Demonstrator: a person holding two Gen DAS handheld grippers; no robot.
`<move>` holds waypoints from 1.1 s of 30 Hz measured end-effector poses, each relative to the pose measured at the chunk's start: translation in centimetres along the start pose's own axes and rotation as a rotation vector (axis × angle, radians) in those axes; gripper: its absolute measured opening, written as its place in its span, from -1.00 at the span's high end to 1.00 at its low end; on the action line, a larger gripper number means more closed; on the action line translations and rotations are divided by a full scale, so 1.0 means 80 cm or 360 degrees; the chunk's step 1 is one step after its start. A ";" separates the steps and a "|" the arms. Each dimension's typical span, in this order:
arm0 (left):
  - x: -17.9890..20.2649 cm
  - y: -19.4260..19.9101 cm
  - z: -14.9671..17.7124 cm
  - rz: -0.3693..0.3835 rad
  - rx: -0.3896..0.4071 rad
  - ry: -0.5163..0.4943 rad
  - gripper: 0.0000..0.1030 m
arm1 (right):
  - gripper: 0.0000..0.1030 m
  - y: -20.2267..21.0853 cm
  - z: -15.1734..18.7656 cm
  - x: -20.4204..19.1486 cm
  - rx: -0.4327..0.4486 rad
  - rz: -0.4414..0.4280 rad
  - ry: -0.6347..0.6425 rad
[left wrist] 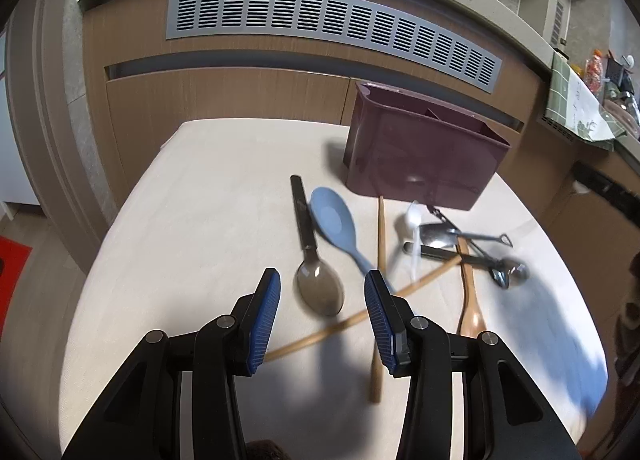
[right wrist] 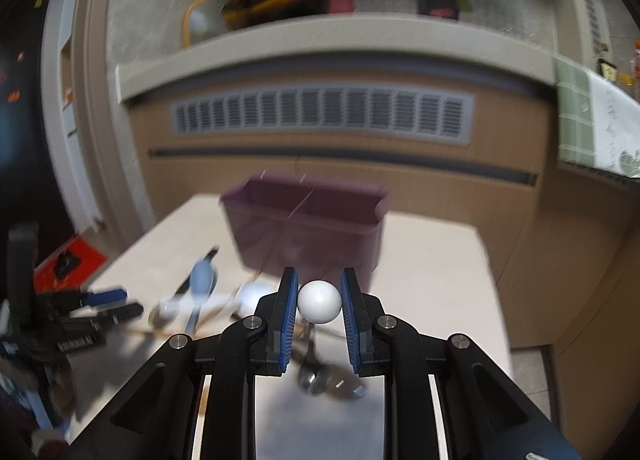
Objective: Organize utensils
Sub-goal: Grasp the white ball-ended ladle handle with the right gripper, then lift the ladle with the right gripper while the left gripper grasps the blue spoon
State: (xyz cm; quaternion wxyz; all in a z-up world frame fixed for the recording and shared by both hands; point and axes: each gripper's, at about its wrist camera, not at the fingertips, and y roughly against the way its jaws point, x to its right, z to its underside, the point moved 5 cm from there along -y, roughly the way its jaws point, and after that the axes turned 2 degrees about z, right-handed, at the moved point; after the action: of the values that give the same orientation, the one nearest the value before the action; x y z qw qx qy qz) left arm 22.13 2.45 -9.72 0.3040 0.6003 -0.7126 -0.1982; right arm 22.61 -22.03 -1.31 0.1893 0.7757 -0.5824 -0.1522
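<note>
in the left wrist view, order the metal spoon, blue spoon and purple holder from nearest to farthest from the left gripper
1. The metal spoon: its bowl lies just ahead of the open left gripper, between the fingers.
2. The blue spoon: beyond it, slightly right, its handle reaching toward the right finger.
3. The purple holder: farthest, at the table's back right.

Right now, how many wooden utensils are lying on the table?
3. One chopstick runs straight toward the purple bin. One chopstick lies diagonally across it. A wooden spoon sits right of both, its handle under the metal pile, which may hide more.
</note>
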 end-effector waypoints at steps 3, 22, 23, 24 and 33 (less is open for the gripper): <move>0.007 -0.016 -0.016 0.0013 0.0000 0.0065 0.13 | 0.61 0.003 -0.007 0.011 0.0018 0.0012 -0.0038; 0.013 -0.126 -0.049 -0.0109 -0.0099 0.0227 0.13 | 0.62 0.009 0.023 0.048 0.0044 0.0062 -0.0147; 0.015 -0.130 -0.049 -0.0068 -0.0114 0.0225 0.13 | 0.62 0.008 0.025 0.049 0.0041 0.0057 -0.0156; 0.017 -0.136 -0.050 -0.0018 -0.0134 0.0222 0.13 | 0.61 0.006 0.026 0.051 0.0038 0.0053 -0.0165; 0.005 -0.134 -0.051 -0.0103 -0.0148 0.0102 0.12 | 0.62 0.009 0.032 0.054 0.0048 0.0051 -0.0186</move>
State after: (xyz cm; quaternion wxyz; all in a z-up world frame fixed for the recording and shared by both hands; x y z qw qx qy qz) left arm 32.70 0.24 -13.60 0.3476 0.6145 -0.6727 -0.2214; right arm 22.02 -26.66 -3.31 0.1456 0.7588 -0.6072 -0.1852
